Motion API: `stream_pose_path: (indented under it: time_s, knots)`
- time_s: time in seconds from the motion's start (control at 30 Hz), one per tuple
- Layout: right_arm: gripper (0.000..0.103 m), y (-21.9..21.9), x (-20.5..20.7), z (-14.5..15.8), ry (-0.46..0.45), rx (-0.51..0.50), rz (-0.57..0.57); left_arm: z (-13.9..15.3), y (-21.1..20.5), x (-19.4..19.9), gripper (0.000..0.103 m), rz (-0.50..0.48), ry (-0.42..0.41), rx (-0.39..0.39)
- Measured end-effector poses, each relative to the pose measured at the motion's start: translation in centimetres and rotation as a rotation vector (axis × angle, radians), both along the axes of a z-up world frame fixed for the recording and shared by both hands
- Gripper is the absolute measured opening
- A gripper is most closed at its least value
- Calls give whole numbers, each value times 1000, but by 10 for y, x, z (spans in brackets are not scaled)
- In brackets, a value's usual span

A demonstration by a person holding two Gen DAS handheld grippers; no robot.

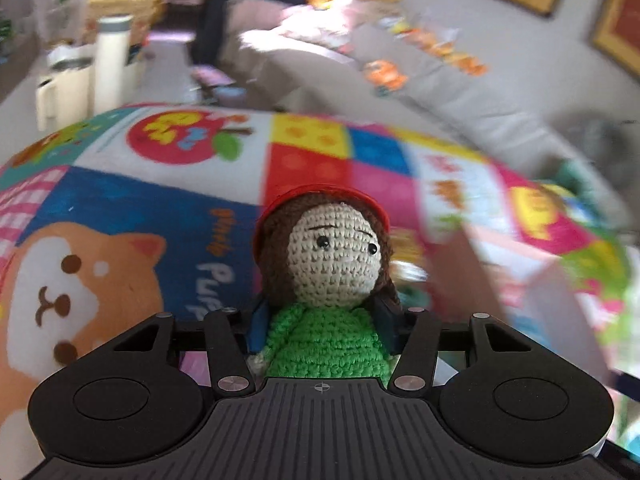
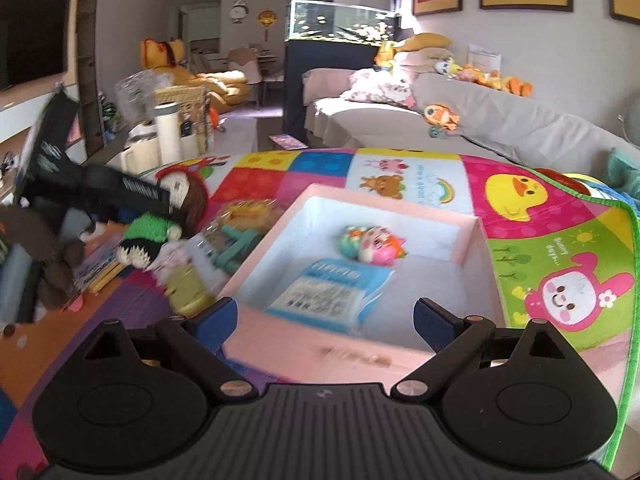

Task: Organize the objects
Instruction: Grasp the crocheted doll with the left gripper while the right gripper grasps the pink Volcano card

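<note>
At frame centre, left wrist view: doll (image 1: 328, 276), crochet, red cap, green body, upright, face toward the camera.
Left gripper (image 1: 323, 328): clenched on the doll; blue pads press its body from both sides, just above the housing.
Behind doll: mat (image 1: 160, 184), patchwork print, blurred.
Right gripper (image 2: 325, 316): released, jaws spread wide, nothing between them.
Box (image 2: 468, 240): pink, lid off, lower centre of right wrist view, near rim between the fingertips.
Box contents: toy (image 2: 370, 246) near the far wall; blue packet (image 2: 328, 292) toward the near wall.
Doll in right wrist view (image 2: 160, 224): left of frame, tilted, held above the mat, apart from the box.
</note>
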State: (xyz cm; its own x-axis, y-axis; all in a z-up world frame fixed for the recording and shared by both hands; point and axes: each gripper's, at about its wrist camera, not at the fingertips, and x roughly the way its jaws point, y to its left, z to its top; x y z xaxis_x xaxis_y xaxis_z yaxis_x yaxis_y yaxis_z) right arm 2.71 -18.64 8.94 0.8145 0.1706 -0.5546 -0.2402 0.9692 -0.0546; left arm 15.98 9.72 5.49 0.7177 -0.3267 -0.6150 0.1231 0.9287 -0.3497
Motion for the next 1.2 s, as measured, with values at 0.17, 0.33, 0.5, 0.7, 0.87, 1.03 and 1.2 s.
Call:
stream_pose_path:
  time_s: [0.17,0.33,0.5,0.7,0.87,1.03,1.2]
  knots:
    - [95,21,-9,-5,26,32,66,27,48,-81,57,-2,-99,-119]
    - [95,68,-4,-5,52,63,175,23,107,-134,57,156,-88,-53]
    - [95,123,19,-1,121,110,257,-10,146,-161,57,245,12,-89]
    - [95,189,49,-16,240,161,241,-16,155,-179,57,273,-37,-80]
    - [80,228,66,-39,253,42,227,-21,151,-187,57,200,-46,-86]
    - [45,220,59,-39,279,-12,272,-26,136,-194,57,173,-51,-64]
    - [43,176,5,-36,304,-72,358,-29,107,-195,57,62,-24,-102]
